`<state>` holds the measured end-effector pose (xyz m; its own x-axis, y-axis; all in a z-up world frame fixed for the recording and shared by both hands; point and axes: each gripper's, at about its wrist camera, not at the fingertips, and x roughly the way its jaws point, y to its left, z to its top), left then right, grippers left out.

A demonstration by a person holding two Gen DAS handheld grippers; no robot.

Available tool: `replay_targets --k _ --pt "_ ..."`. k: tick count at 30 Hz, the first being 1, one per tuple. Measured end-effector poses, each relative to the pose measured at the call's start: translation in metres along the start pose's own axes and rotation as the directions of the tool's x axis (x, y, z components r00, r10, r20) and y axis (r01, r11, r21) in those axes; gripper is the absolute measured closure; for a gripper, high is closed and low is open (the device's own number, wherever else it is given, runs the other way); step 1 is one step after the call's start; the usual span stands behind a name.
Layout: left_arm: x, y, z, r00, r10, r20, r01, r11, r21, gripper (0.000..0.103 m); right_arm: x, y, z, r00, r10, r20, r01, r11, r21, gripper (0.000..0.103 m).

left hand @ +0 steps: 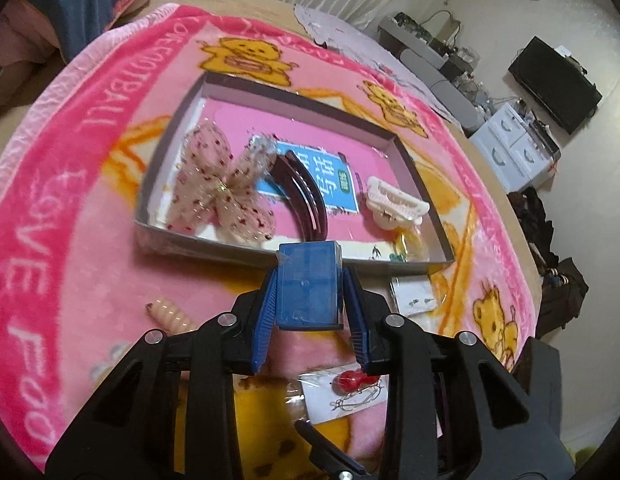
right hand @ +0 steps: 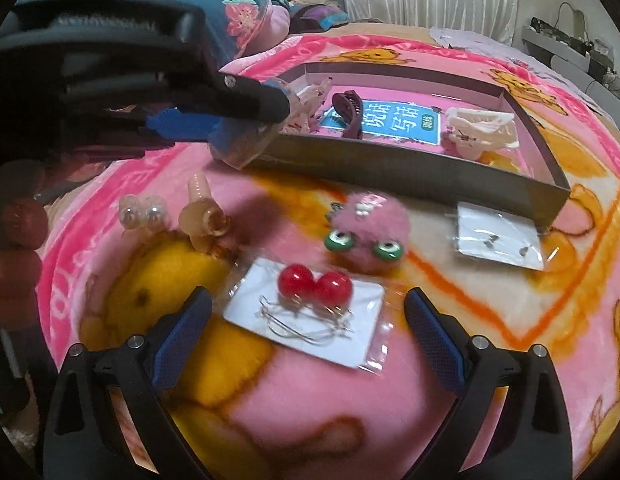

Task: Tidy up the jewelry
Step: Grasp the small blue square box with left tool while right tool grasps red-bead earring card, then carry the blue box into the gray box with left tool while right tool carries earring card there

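My left gripper (left hand: pixel 309 280) is shut on a small clear blue plastic box (left hand: pixel 309 286), held just in front of the near wall of the grey tray (left hand: pixel 214 238). In the right wrist view the left gripper (right hand: pixel 238 128) holds the box (right hand: pixel 244 144) at the tray's (right hand: pixel 410 168) left near corner. The tray holds a dotted bow (left hand: pixel 222 188), a dark curved clip (left hand: pixel 302 188) and a white claw clip (left hand: pixel 396 202). My right gripper (right hand: pixel 308 332) is open, its fingers either side of a card with red ball earrings (right hand: pixel 314 286) on the blanket.
On the pink blanket (right hand: pixel 350 420) lie a pink fluffy clip with green eyes (right hand: pixel 368 226), a card of small studs (right hand: pixel 498 240), a peach spiral clip (right hand: pixel 200 216) and clear bead earrings (right hand: pixel 144 212). Pillows lie at the back left; furniture stands off the right side.
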<state>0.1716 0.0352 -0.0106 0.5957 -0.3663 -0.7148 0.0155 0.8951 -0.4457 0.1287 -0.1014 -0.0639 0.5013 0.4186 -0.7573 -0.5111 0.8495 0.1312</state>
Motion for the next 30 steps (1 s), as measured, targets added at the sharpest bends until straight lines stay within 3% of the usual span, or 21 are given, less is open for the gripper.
replay_targets --k 3,5,10,12,13,20,30 --pt "-0.003 0.003 0.001 1.000 0.006 0.010 -0.006 1.000 0.002 0.078 0.005 0.007 0.000 1.000 -0.022 0.010 0.022 0.999 -0.026 0.007" --pt "-0.005 0.005 0.001 1.000 0.007 0.016 -0.007 1.000 0.000 0.078 0.005 0.012 0.000 0.999 -0.027 0.023 0.028 0.998 -0.048 0.013" --pt "-0.013 0.013 0.004 0.999 0.003 0.035 -0.003 1.000 -0.013 0.078 0.000 0.019 -0.002 0.999 -0.015 0.035 0.018 0.996 -0.083 0.018" --pt "-0.018 0.016 0.006 0.999 0.005 0.046 -0.004 1.000 -0.017 0.078 -0.007 0.019 -0.001 0.999 -0.008 0.050 0.012 0.996 -0.083 0.034" --pt "-0.020 0.017 0.006 0.999 0.005 0.050 -0.004 1.000 -0.019 0.078 -0.009 0.019 0.000 0.999 0.006 0.047 -0.002 0.996 -0.090 0.047" --pt "-0.032 0.026 0.009 0.997 0.004 0.076 -0.001 0.999 -0.041 0.078 -0.016 0.014 0.001 0.998 0.040 0.038 -0.037 0.996 -0.079 0.053" --pt "-0.048 0.027 0.011 0.994 -0.006 0.110 0.011 0.999 -0.042 0.078 -0.054 0.013 0.009 0.991 0.054 0.125 -0.043 0.995 -0.093 0.054"
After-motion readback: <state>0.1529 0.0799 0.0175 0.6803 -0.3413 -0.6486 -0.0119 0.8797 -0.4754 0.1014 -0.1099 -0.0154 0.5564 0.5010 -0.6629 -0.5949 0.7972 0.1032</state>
